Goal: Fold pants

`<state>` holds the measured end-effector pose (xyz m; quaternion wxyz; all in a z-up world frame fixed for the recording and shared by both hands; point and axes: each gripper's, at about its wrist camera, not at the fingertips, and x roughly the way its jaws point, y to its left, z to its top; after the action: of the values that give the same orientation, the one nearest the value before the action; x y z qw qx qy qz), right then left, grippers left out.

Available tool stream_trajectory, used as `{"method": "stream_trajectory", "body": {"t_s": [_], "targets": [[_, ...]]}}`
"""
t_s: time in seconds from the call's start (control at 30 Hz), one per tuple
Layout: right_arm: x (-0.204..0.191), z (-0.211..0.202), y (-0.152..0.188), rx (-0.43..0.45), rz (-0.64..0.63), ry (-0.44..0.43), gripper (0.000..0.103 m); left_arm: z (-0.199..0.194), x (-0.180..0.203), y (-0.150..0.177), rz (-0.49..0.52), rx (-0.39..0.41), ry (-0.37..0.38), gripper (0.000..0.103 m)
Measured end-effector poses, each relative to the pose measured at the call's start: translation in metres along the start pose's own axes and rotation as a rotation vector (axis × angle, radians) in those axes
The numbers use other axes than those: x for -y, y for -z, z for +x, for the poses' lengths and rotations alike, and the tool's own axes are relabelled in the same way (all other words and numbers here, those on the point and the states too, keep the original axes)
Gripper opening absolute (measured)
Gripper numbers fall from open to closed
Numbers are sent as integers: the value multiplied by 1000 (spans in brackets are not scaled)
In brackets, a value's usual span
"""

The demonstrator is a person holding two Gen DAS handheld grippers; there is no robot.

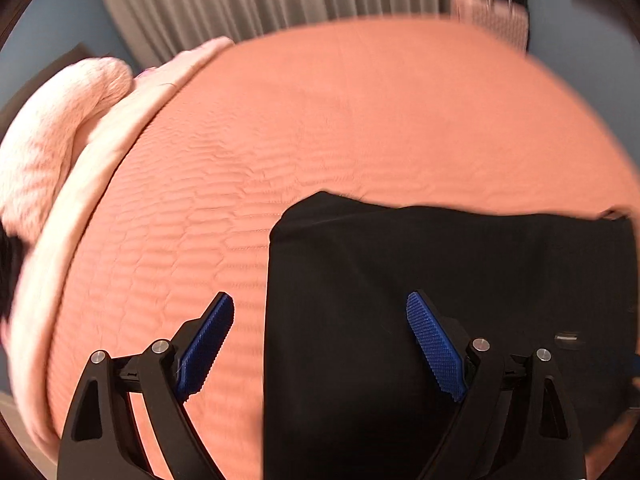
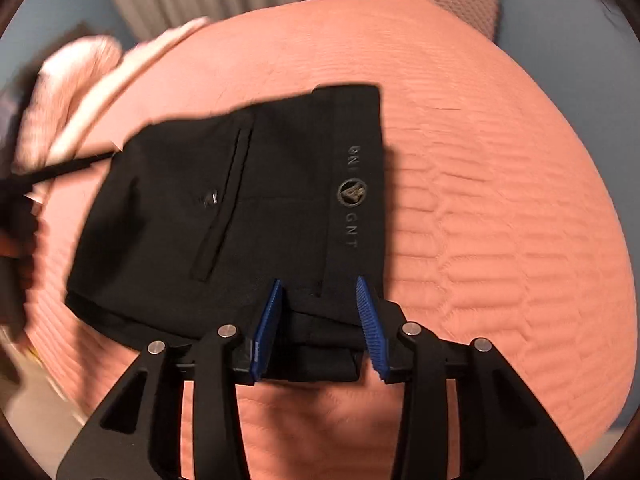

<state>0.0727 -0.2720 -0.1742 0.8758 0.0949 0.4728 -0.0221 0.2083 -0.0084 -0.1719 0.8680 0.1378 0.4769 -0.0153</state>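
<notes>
Only the right wrist view shows the folded pants (image 2: pixel 248 200) whole, with logo; both grippers' fingers (image 1: pixel 434 346) (image 2: pixel 370 328) gape, gripping nothing.

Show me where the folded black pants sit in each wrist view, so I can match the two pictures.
Left wrist: the black pants fill the lower right, under the right-hand blue pad of the left gripper.
Right wrist: the pants lie at centre-left, logo waistband to the right, near edge between the right gripper's parted pads.
Shared landmark: the pale pink pillow at upper left, on the orange bedspread.
</notes>
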Motion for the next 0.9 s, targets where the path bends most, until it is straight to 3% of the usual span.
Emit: {"method": "stream_trajectory", "body": {"t_s": [0.07, 0.2, 0.27, 0.37, 0.47, 0.5, 0.57, 0.67, 0.7, 0.73, 0.8, 0.9], "targets": [[-14, -11, -21, 44, -34, -29, 39, 32, 1, -7, 26, -56, -19, 93], [-48, 8, -45, 43, -50, -123, 39, 53, -31, -23, -147, -107, 82, 98], [-55, 36, -56, 24, -78, -127, 40, 49, -49, -35, -228, -90, 64, 94], [-31, 42, -63, -5, -88, -31, 39, 21, -66, -47, -262, -2, 66, 93], [19, 40, -55, 0, 130, -111, 16, 0, -69, -49, -195, 36, 40, 94], [27, 29, -53, 16, 180, -93, 19, -6, -69, -46, -179, 50, 29, 94], [23, 6, -50, 64, 170, -86, 21, -22, -63, -37, -150, 82, 51, 94], [-11, -4, -27, 13, 8, -172, 20, -44, -19, 5, -94, 79, 111, 95], [-14, 0, -13, -22, -46, -153, 20, -45, -4, 18, -75, 72, 112, 95], [-13, 8, 4, -59, -81, -74, 20, -46, 11, 37, -41, 54, 105, 95], [4, -6, 21, -30, -14, -98, 17, -45, 30, 73, 19, 9, 58, 95], [0, -42, 29, 14, 49, -60, 22, -51, 39, 109, 49, -12, 32, 95]]}}
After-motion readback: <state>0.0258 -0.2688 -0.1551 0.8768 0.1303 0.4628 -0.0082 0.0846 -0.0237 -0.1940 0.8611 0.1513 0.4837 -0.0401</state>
